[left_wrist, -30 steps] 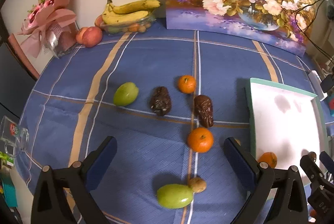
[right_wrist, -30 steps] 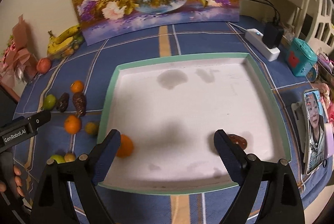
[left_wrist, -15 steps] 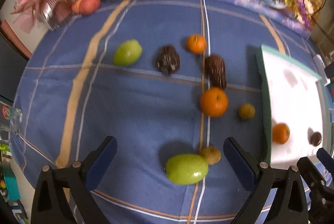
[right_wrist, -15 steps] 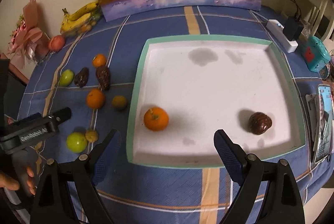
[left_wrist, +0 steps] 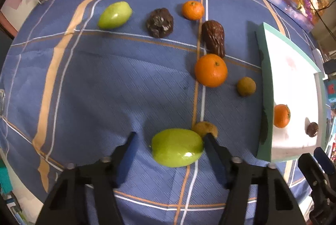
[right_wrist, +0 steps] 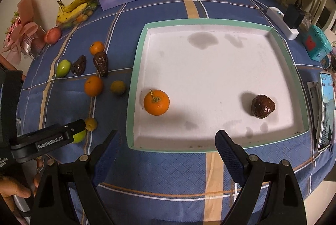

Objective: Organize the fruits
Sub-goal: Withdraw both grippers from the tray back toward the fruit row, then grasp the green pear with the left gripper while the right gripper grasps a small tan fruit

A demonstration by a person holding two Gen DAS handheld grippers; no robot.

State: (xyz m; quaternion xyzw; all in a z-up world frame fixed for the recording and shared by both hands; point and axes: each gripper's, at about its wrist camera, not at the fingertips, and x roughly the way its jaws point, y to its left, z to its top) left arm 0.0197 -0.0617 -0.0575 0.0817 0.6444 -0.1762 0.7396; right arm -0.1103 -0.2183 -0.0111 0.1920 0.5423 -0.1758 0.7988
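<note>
The left gripper point(left_wrist: 170, 141) stood low over the near edge of the table point(left_wrist: 105, 82), its jaws apart and bracketing the near green fruit point(left_wrist: 177, 147). The right-hand finger point(left_wrist: 212, 145) lay against or just beside the fruit's end; the other finger stood clear of it, so no clamp had been made. The fruit's long axis ran across the gap, from one finger toward the other, roughly along the table's near edge. A small tan fruit point(left_wrist: 205, 128) sat touching or just behind it, by the right-hand finger, and in my judgement could be nudged on closing.

The right gripper point(right_wrist: 168, 147) hung before the near rim of the tray point(right_wrist: 134, 78), jaws wide apart and holding nothing.

Progress, as judged: early. The tray held two items only, an orange point(right_wrist: 156, 102) near its left wall and a dark fruit point(right_wrist: 263, 106) toward its right side. Left on the cloth were the near green fruit, the tan fruit, a large orange point(left_wrist: 211, 70), a small brown-green fruit point(left_wrist: 246, 86) just outside the tray wall, two dark wrinkled fruits point(left_wrist: 213, 38) point(left_wrist: 160, 22), a small orange point(left_wrist: 192, 10) and a second green fruit point(left_wrist: 115, 14) toward the far left.
</note>
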